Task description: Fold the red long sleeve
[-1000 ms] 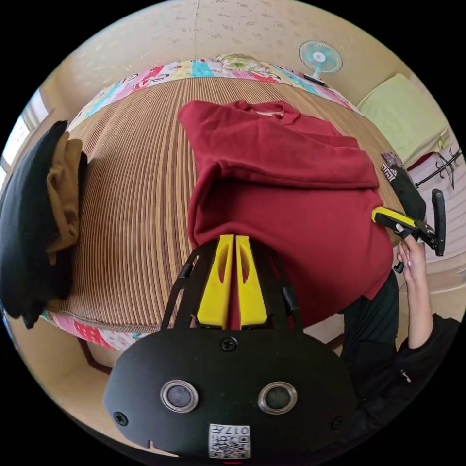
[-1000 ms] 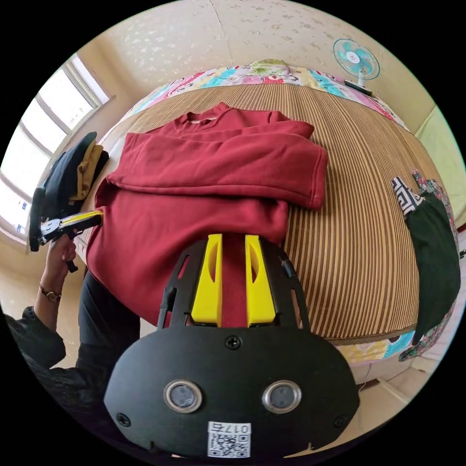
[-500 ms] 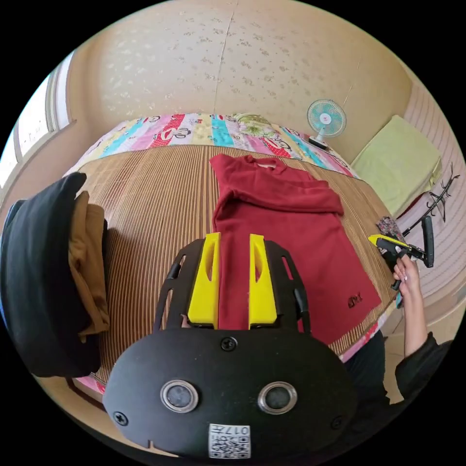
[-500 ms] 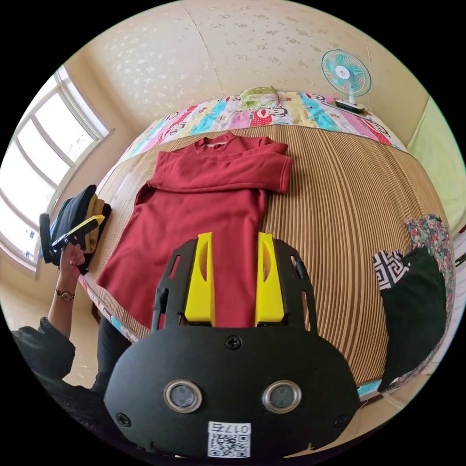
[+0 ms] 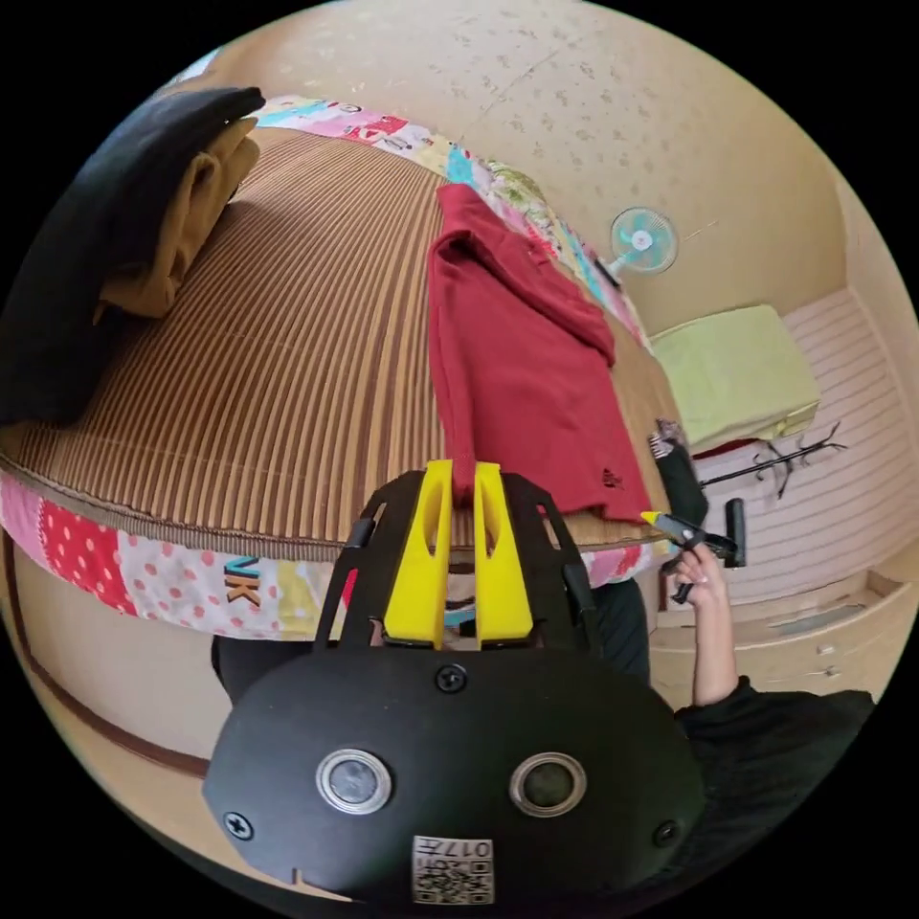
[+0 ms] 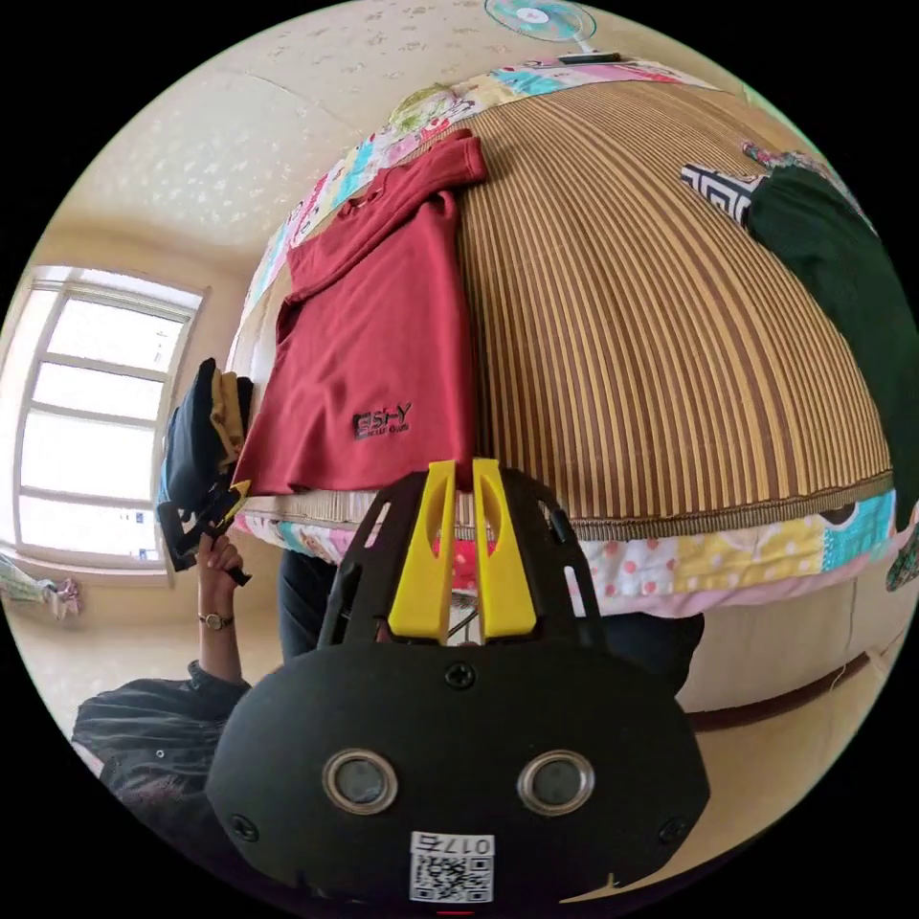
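The red long sleeve lies flat on the striped mat, collar far, sleeves folded across the chest. Its hem reaches the near edge of the bed. My left gripper is shut on one hem corner, with red cloth pinched between its yellow jaws. In the right gripper view the shirt shows a dark logo near the hem, and my right gripper is shut on the other hem corner. Each gripper also appears in the other's view, hand-held at the far hem corner: the right gripper and the left gripper.
A black and tan pile of clothes sits on one side of the mat, and a dark green garment lies on the other side. A fan stands beyond the bed. A window and a green cushion flank the room.
Half a second ago both grippers hung open above the shirt. Now both are down at the bed's near edge, jaws shut on the hem corners.
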`<state>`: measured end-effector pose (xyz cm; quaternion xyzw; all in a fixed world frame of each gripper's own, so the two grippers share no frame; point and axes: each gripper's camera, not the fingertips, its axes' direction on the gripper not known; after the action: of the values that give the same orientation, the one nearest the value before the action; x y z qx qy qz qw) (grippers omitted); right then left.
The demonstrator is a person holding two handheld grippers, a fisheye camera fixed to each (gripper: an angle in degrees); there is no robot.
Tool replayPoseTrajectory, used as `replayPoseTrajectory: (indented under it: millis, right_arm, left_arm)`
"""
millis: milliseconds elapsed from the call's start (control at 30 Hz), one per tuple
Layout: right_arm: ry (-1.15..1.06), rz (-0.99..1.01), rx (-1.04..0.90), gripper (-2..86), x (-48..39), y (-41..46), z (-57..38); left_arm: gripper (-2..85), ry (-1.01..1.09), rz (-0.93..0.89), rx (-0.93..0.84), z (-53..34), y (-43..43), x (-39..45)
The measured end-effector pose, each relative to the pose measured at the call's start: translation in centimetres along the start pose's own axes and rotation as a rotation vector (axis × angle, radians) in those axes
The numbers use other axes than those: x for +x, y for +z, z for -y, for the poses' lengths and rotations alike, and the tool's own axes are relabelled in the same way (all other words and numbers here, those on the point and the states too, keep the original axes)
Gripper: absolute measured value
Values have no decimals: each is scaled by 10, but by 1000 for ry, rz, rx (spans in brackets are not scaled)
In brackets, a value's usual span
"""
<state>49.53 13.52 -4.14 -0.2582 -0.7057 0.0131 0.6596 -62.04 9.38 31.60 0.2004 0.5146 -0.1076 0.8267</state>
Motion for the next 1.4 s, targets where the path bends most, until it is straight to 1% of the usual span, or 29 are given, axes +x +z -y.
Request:
replayPoseTrajectory:
  millis: [33,67,100,133,233,300,367,400,467,533,567,633,667,700,733,800,900,967,1033,1067,1100,1133,1167,1200,1233,1267,1300,1367,1400]
  right_arm:
    - [-52,152,51,39,-8,-32,-16]
    - [-81,225,72,38,-13,-47,-25]
    - [-139,337,112,36,-23,-76,-45]
    - [-199,392,163,35,-36,-104,-67]
    - [-311,378,276,33,-66,-158,-110]
    - [-313,319,324,32,-77,-172,-114]
    - [-323,223,308,31,-86,-168,-94]
    - [-302,163,286,32,-92,-159,-70]
    - [-306,73,293,33,-104,-144,-27]
    - [-267,-49,296,38,-121,-116,48]
    - [-272,-71,307,40,-126,-109,66]
    - [-277,-139,296,53,-144,-79,131]
    - [-260,-161,283,59,-148,-72,143]
    - [-239,-197,276,69,-159,-63,154]
    - [-264,-199,292,79,-172,-58,150]
    - [-333,-188,306,81,-190,-46,128]
    - [-397,-193,260,82,-204,-10,80]
    - [-429,-284,259,79,-204,19,49]
    - [-422,-546,237,68,-186,71,18]
    - [-402,-632,207,62,-177,87,14]
    - [-373,-805,110,50,-156,122,11]
    - [-458,-868,135,45,-148,140,-2]
    - [-493,-899,193,43,-151,141,-10]
    - [-519,-977,232,41,-158,148,-16]
    - [-500,-1021,220,38,-163,154,-13]
    - [-481,-1023,222,37,-165,154,-10]
    - [-426,-981,235,35,-162,147,-3]
    - [-340,-863,253,33,-150,129,7]
    - [-295,-779,259,32,-139,116,12]
  left_arm:
    - [42,6,-158,42,-9,-28,-6]
    - [42,23,-233,52,-13,-41,-7]
    - [43,85,-324,56,-23,-67,-6]
    - [43,174,-338,85,-37,-94,-2]
    - [42,302,-369,196,-74,-161,5]
    - [42,318,-439,263,-82,-188,4]
    - [42,268,-509,318,-72,-200,-3]
    - [42,220,-510,316,-53,-199,-6]
    - [43,209,-429,303,-15,-190,-2]
    - [46,151,-317,301,54,-171,3]
    - [48,152,-301,308,73,-166,4]
    - [65,132,-192,319,144,-144,2]
    - [80,130,-160,314,159,-139,0]
    - [109,91,-87,294,183,-132,-6]
    - [120,46,-37,267,195,-129,-14]
    - [128,12,-23,268,189,-130,-25]
    - [136,-45,21,260,137,-132,-50]
    - [149,-91,75,226,98,-127,-66]
    - [164,-174,98,156,55,-113,-88]
    - [167,-202,93,147,46,-110,-93]
    - [167,-256,80,140,32,-105,-103]
    - [168,-309,89,144,22,-100,-111]
    - [168,-332,96,147,19,-98,-114]
    - [166,-349,95,153,16,-94,-119]
    - [161,-340,79,161,17,-91,-121]
    - [150,-336,64,159,19,-90,-122]
    - [129,-338,16,153,24,-85,-124]
    - [93,-386,-60,157,33,-81,-129]
    - [75,-401,-141,184,41,-82,-127]
